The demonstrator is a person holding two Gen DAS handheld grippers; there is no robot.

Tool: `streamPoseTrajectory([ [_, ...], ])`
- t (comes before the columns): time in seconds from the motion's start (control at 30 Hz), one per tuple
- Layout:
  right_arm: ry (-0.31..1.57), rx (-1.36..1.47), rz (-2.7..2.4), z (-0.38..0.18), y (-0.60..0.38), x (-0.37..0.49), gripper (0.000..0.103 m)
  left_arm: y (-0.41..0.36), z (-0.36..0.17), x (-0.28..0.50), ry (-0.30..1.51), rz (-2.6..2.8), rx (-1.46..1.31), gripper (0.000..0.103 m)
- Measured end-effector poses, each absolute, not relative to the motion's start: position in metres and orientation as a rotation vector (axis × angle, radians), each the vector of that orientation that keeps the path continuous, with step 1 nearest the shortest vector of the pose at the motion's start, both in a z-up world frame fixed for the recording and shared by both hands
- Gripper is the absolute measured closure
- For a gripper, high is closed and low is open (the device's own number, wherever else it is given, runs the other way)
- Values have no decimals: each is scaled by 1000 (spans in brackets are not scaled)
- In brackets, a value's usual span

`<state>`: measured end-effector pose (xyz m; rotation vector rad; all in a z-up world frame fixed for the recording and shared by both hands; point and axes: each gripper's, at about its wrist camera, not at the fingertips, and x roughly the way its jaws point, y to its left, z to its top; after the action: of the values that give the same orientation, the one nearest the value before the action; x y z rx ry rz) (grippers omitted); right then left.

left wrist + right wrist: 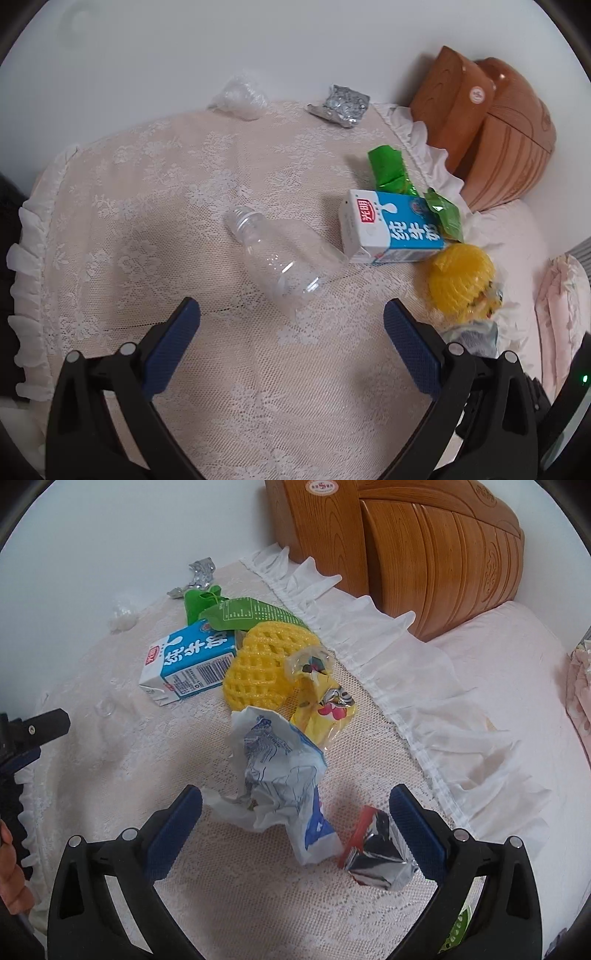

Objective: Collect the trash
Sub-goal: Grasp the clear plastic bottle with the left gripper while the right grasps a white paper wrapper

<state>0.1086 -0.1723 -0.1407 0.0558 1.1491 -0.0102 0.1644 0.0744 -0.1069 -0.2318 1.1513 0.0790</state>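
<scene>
Crumpled white wrapper [280, 786] lies on the lace bedcover [258, 904] between my right gripper [295, 827] fingers, spread to straddle it; left gripper [291, 328] gapes before the clear bottle [275, 258].

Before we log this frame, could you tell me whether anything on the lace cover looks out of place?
Yes: litter lies across the lace cover. A capless clear bottle lies on its side beside a toppled milk carton, with a yellow foam net and crumpled wrappers nearby. Nothing looks spilled.
</scene>
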Motion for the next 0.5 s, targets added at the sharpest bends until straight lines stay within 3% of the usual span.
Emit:
streamPoseTrajectory([
  [0.03, 1153, 50, -13, -144, -171, 111, 4, 76, -111, 171, 1167, 100, -247, 8],
  [0.1, 1169, 40, -6, -149, -170, 114, 18, 78, -119, 184, 1198, 148, -277, 8],
  [0.23, 1210, 92, 63, -159, -171, 118, 62, 84, -127, 203, 1233, 229, -347, 8],
  [0.3, 1213, 111, 92, -158, -170, 117, 69, 84, -128, 210, 1228, 265, -348, 8],
  [0.5, 1177, 133, 166, -141, -166, 114, 71, 80, -142, 227, 1285, 279, -360, 8],
])
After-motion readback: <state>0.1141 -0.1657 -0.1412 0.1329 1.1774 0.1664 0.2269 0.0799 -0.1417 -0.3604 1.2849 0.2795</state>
